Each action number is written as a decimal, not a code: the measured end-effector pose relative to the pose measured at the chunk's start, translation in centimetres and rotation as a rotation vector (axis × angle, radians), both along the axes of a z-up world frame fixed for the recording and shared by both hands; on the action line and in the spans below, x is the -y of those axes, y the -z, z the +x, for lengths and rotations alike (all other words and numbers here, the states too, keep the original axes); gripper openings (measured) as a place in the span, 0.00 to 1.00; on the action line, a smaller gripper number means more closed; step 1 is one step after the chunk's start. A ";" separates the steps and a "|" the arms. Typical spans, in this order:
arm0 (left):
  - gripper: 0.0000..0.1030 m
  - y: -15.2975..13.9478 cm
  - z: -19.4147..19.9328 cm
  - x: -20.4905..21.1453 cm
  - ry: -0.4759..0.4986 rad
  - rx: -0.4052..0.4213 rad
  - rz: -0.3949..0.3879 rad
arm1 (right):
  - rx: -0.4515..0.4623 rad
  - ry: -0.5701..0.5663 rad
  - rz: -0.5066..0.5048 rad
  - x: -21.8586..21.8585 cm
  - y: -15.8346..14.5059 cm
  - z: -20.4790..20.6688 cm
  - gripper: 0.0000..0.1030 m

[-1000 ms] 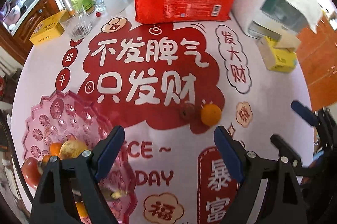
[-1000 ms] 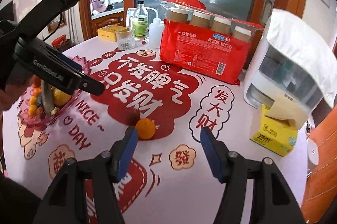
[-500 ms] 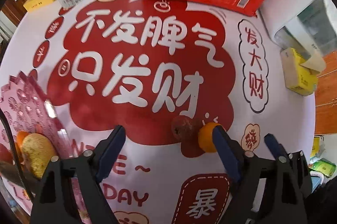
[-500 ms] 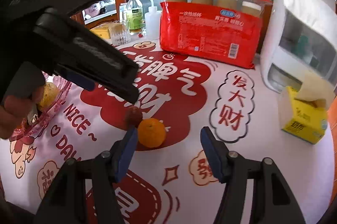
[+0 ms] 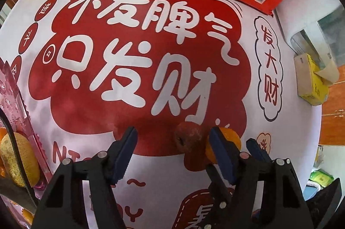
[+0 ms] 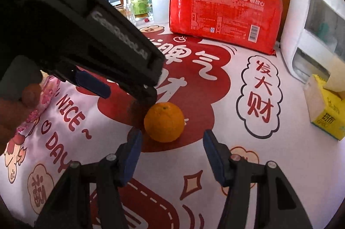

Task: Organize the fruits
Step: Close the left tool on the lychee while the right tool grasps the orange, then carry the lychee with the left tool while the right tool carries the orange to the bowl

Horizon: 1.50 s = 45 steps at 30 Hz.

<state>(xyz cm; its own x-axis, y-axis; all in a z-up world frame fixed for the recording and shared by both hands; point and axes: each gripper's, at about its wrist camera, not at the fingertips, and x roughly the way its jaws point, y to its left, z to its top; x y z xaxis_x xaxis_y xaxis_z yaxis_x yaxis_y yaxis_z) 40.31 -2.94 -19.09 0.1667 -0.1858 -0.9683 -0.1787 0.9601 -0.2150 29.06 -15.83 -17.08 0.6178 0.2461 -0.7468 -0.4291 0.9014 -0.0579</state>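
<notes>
Brownish-red fruit (image 5: 189, 138) sits low and right of centre in the left wrist view, between the closing, still-unclamped jaws of the left gripper (image 5: 172, 151). Touching its right side, the orange (image 6: 164, 121) lies just beyond the right gripper (image 6: 171, 151), also closing on nothing yet.

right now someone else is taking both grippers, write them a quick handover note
Left gripper: empty, jaws closing around the small brown fruit on the tablecloth; pads not on it yet.
Right gripper: empty, jaws closing, just short of the orange; no contact.
The two fruits sit side by side, close or touching, on the red print.
Done: several fruits, including a yellow-green one, lie in the pink tray at the left edge.
Left: grip both loose fruits and carry them to the tray.
</notes>
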 end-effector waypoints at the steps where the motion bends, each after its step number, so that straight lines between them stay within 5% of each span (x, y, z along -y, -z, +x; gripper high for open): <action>1: 0.66 0.0 0.0 -0.3 -0.004 -0.001 0.000 | -0.003 0.002 0.002 0.0 0.2 0.1 0.53; 8: 0.65 0.1 -0.2 -1.0 -0.012 -0.008 -0.021 | -0.014 -0.022 0.032 -0.8 0.4 1.0 0.40; 18: 0.59 0.6 -0.2 -0.2 0.010 -0.028 -0.053 | -0.055 0.017 0.023 0.0 -0.1 1.1 0.38; 23: 0.49 0.5 0.1 0.3 0.033 -0.024 -0.057 | -0.065 0.049 0.017 1.5 -0.5 0.9 0.38; 28: 0.29 0.8 -0.2 1.2 0.045 -0.029 -0.075 | -0.081 0.080 0.006 2.6 -0.5 0.7 0.38; 32: 0.29 0.7 -0.5 1.5 0.049 -0.026 -0.072 | -0.089 0.089 0.004 3.1 -0.7 0.5 0.38; 45: 0.28 -4.7 -3.2 0.2 0.065 0.070 -0.101 | -0.096 0.088 0.038 2.2 -3.7 -3.1 0.38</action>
